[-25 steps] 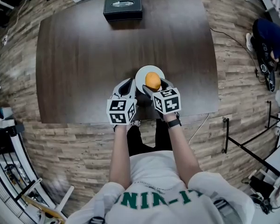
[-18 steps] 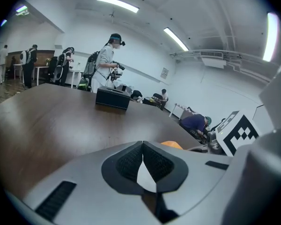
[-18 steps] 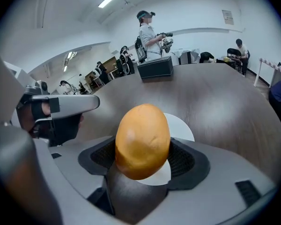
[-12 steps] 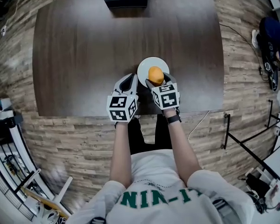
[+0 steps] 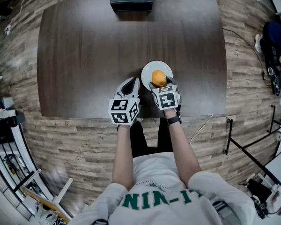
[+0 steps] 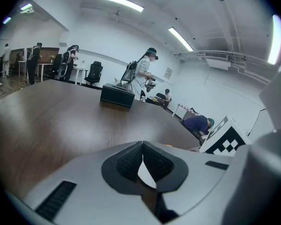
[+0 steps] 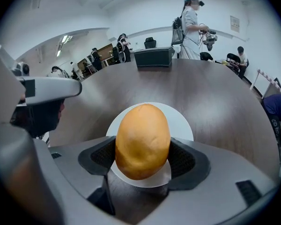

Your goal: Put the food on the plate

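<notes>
One golden bun (image 7: 143, 139) held over white plate (image 5: 150, 68), not yet released.
R gripper (image 7: 143, 161) clamped on bun, lined up to drop it; L gripper (image 6: 141, 165) jaws together, empty, kept clear beside plate.

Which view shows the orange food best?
Right gripper view: the orange food fills the frame, clamped between the jaws over the white plate. Head view shows it small; left gripper view hardly shows it.

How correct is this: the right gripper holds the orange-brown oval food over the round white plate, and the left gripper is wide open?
Wrong only about the left gripper: the left gripper view shows it shut, empty. The right gripper does hold the orange-brown oval food over the round white plate.
</notes>
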A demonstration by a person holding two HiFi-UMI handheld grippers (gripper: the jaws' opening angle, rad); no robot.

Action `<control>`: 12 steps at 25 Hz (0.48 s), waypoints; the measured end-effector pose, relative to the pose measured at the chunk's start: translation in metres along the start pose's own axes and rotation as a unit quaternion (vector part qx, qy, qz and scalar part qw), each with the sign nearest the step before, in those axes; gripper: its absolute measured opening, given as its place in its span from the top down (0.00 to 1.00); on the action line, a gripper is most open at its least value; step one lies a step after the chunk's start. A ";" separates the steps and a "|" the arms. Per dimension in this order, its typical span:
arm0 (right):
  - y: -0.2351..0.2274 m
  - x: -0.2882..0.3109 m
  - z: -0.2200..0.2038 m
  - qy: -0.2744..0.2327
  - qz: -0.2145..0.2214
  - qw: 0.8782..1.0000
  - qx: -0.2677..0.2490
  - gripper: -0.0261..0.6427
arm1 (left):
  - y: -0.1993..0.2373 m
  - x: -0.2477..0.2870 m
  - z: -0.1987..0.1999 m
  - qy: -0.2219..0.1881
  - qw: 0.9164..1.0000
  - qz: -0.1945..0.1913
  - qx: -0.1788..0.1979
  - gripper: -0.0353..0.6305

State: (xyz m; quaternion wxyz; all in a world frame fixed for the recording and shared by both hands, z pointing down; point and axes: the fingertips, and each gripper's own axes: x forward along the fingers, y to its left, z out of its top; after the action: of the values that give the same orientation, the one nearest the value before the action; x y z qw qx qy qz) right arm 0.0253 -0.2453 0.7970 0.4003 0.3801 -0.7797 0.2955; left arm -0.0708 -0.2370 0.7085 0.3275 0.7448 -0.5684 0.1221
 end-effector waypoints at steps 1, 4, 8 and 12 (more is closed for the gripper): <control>0.000 0.001 -0.001 0.003 -0.001 1.000 -0.001 0.46 | 0.000 -0.001 0.003 -0.002 1.000 0.000 0.001 0.92; 0.003 0.002 -0.003 0.007 0.000 1.000 -0.002 0.46 | 0.001 -0.005 0.009 -0.006 1.000 0.002 0.003 0.92; 0.005 0.002 -0.002 0.004 0.008 1.000 0.004 0.41 | 0.001 -0.006 0.012 -0.004 1.000 0.005 0.003 0.92; 0.002 -0.002 0.004 -0.013 0.005 1.000 0.012 0.29 | -0.002 -0.007 0.012 -0.003 1.000 0.005 0.003 0.92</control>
State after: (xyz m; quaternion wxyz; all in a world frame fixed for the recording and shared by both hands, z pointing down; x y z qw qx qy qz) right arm 0.0226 -0.2465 0.7934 0.3840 0.3848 -0.7832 0.3016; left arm -0.0738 -0.2384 0.6948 0.3235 0.7431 -0.5726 0.1232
